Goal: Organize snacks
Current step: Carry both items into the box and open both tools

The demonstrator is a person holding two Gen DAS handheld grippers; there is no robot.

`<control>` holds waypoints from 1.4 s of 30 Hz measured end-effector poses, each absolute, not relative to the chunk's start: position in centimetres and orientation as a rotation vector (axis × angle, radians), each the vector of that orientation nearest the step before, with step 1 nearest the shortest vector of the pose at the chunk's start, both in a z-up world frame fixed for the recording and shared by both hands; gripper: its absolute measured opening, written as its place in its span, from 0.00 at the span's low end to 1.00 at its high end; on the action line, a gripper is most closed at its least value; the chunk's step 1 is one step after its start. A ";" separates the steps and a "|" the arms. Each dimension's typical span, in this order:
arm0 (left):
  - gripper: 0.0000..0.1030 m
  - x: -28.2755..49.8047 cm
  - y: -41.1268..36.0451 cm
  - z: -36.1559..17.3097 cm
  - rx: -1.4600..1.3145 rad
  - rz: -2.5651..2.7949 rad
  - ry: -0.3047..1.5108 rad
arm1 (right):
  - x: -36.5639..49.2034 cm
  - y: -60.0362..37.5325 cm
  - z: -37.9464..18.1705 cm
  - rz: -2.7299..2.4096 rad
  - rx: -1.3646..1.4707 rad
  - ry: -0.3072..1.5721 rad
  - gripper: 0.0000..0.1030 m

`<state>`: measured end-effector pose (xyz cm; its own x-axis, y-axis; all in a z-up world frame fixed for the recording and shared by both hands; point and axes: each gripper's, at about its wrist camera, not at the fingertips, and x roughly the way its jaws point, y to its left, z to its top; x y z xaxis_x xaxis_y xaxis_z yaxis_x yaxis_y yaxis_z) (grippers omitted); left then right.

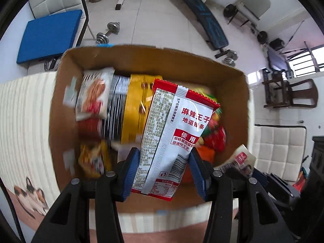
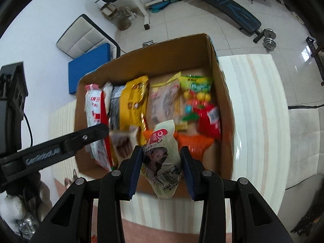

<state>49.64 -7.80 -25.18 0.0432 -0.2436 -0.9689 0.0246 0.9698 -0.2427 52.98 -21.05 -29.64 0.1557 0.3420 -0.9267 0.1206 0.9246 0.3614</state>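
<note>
An open cardboard box (image 1: 154, 57) (image 2: 219, 81) holds several snack packets. My left gripper (image 1: 163, 166) is shut on a red and white spicy-strip packet (image 1: 174, 133), held upright over the box; the same packet shows at the box's left side in the right wrist view (image 2: 95, 111). My right gripper (image 2: 161, 162) is shut on a cream packet with a printed face (image 2: 162, 151), held above the box's near edge. That packet shows at lower right in the left wrist view (image 1: 241, 160). A yellow packet (image 2: 133, 101) stands in the middle of the box.
The box stands on a striped cream mat (image 2: 255, 93) with a cat picture (image 1: 32, 196). The left gripper's arm (image 2: 54, 147) crosses the right wrist view. Beyond lie a blue pad (image 1: 48, 34), dumbbells (image 1: 108, 31), a sit-up bench (image 2: 224, 6) and white cushions (image 1: 277, 151).
</note>
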 end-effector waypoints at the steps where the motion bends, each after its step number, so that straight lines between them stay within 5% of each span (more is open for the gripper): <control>1: 0.46 50.7 -8.0 -26.0 -0.176 -0.205 1.529 | 53.6 -21.1 -30.3 0.161 0.393 1.420 0.40; 12: 0.48 54.6 -9.5 -30.4 -0.171 -0.193 1.630 | 58.0 -22.4 -35.4 0.110 0.407 1.511 0.42; 14: 0.56 54.9 -9.5 -30.8 -0.208 -0.195 1.638 | 58.2 -22.4 -35.6 0.114 0.403 1.518 0.60; 15: 0.72 54.9 -9.4 -30.9 -0.225 -0.201 1.642 | 58.0 -22.3 -35.5 0.113 0.392 1.517 0.81; 16: 0.80 54.9 -9.3 -30.9 -0.233 -0.203 1.643 | 58.1 -22.2 -35.3 0.109 0.365 1.516 0.84; 17: 0.88 55.1 -9.3 -30.9 -0.229 -0.203 1.639 | 58.0 -22.1 -35.2 0.111 0.350 1.514 0.84; 42: 0.88 45.5 -6.3 -27.4 -0.071 -0.085 1.511 | 53.3 -21.2 -31.9 0.032 0.214 1.519 0.89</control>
